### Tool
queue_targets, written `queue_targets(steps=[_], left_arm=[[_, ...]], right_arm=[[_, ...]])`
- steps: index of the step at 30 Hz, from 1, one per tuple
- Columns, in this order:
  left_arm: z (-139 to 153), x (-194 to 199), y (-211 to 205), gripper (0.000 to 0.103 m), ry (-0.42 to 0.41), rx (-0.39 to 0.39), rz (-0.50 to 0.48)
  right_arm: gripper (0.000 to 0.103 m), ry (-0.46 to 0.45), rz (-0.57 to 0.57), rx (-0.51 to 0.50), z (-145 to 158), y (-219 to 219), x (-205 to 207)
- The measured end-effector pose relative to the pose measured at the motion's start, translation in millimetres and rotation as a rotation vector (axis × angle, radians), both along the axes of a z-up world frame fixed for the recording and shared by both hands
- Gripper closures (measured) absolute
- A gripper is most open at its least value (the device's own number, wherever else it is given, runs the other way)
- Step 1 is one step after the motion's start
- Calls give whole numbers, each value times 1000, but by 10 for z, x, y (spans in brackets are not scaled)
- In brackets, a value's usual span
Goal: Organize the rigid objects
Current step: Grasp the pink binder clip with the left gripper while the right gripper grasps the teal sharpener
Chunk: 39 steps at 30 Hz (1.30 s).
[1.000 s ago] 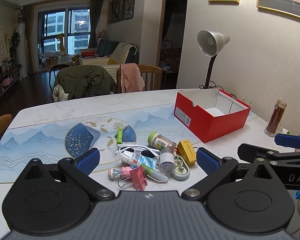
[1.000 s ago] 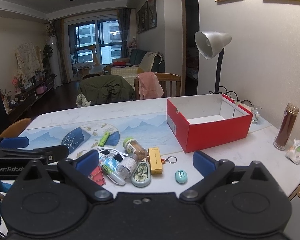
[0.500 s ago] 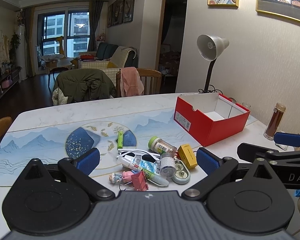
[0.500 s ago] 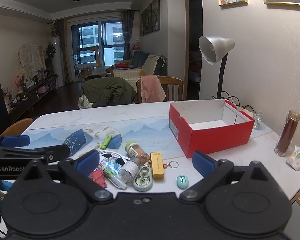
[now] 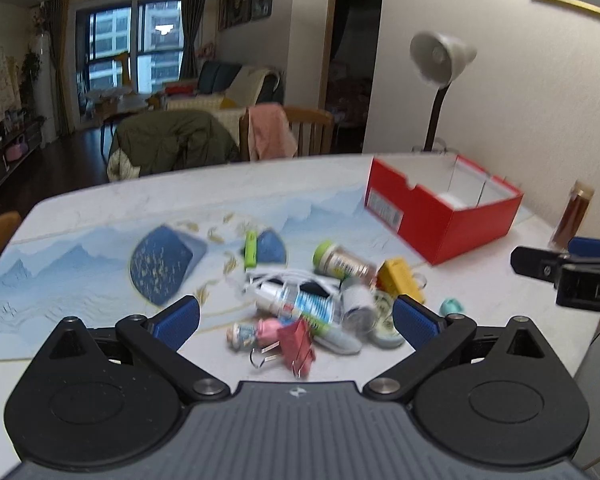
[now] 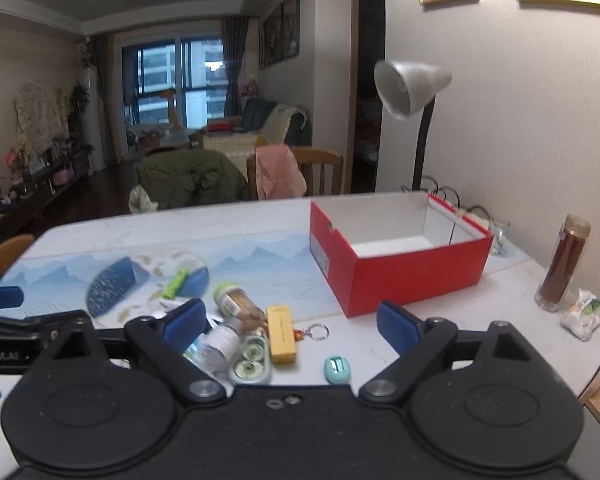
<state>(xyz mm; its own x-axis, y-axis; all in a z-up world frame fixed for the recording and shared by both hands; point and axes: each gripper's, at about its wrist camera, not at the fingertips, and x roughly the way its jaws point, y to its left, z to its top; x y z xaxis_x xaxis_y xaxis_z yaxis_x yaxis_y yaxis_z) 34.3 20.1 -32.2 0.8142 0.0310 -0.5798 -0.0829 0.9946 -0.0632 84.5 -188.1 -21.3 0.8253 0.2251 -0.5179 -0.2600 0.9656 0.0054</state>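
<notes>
Your white table (image 6: 440, 344) carries a blue runner. Your left gripper (image 5: 296, 316) gapes wide and empty above the clutter pile (image 5: 320, 300) at frame centre. Your right gripper (image 6: 290, 320) is closing, nothing between its pads, with the yellow case (image 6: 282, 334) below; the red box (image 6: 400, 260) sits upper right.

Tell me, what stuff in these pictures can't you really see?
- Left wrist view: the little figure and the tube are smeared by motion blur, so the label can't be read.
- Right wrist view: the right gripper, jaws closing on nothing, covers part of the small bottle.
- Right wrist view: the red box floor is partly hidden by its near wall.
</notes>
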Motion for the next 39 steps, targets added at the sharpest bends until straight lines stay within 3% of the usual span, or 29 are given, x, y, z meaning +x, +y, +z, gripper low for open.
queue_targets(steps=[11,19,22,25,28,37,39], left_arm=[[-676,495,-95,0,135,17,48],[-901,784,-149,7,185,47,103],[-964,879,-163,23,202,52,119],[-1011,938,-191,26,212,61,129],[-1048,984,-242,41,221,81,125],[-1106,1008,-283,58,245,103,159],[-1096,1004,-284,63,247,101,165]], right_arm=[[31,172,50,-117,-832,-132,641],[42,237,119,-163,-1153,-140,1037],[47,259,144,-174,-1225,-130,1157],[51,275,165,-179,-1276,-117,1256],[57,293,178,-183,-1329,-110,1307],[66,324,192,-169,-1395,-156,1384],[73,328,190,-165,-1386,-172,1397]])
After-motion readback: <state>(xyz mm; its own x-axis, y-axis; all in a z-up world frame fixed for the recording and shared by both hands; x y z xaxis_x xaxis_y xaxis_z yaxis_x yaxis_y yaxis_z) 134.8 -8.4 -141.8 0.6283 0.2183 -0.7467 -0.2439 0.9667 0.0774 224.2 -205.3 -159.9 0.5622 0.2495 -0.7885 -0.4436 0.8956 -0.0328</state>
